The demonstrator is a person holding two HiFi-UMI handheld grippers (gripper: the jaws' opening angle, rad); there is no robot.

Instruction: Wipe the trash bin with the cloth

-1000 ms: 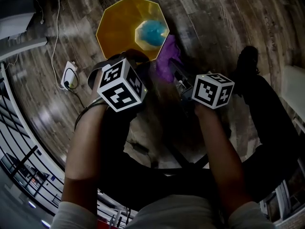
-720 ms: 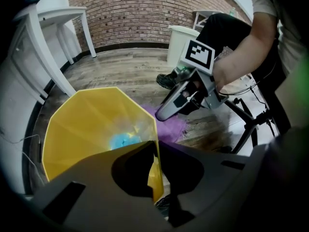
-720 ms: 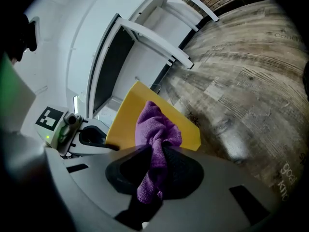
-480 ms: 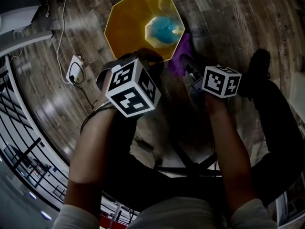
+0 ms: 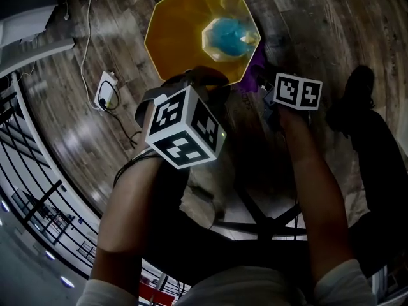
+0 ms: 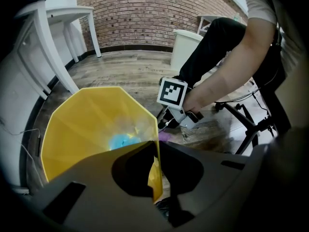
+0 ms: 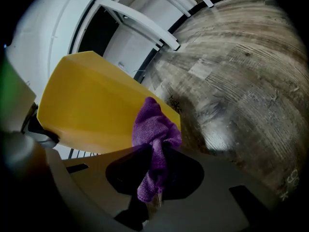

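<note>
Trash bin (image 5: pixel 185 37) (yellow, many-sided, open top) stood upright on the wooden floor (image 5: pixel 306 24), at the upper centre of the head view. A blue object (image 5: pixel 228 36) lay at its bottom; what it was could not be made out.

Left gripper (image 6: pixel 155 175): fingers nearly closed, clamped on the bin's near rim. In the left gripper view the thin yellow wall ran straight between them.

Right gripper (image 7: pixel 152 187): fingers pinched on the purple cloth (image 7: pixel 153 129). A bunched end stood up out of the fingers and a short tail hung below them. In the right gripper view the bunched end sat against the bin's outer wall near its lower edge. In the head view the cloth showed just at the bin's lower right side. Actual contact could not be settled.

A white power adapter (image 5: pixel 105 91) with its cable lay on the floor at the left of the head view, apart from the bin.
</note>
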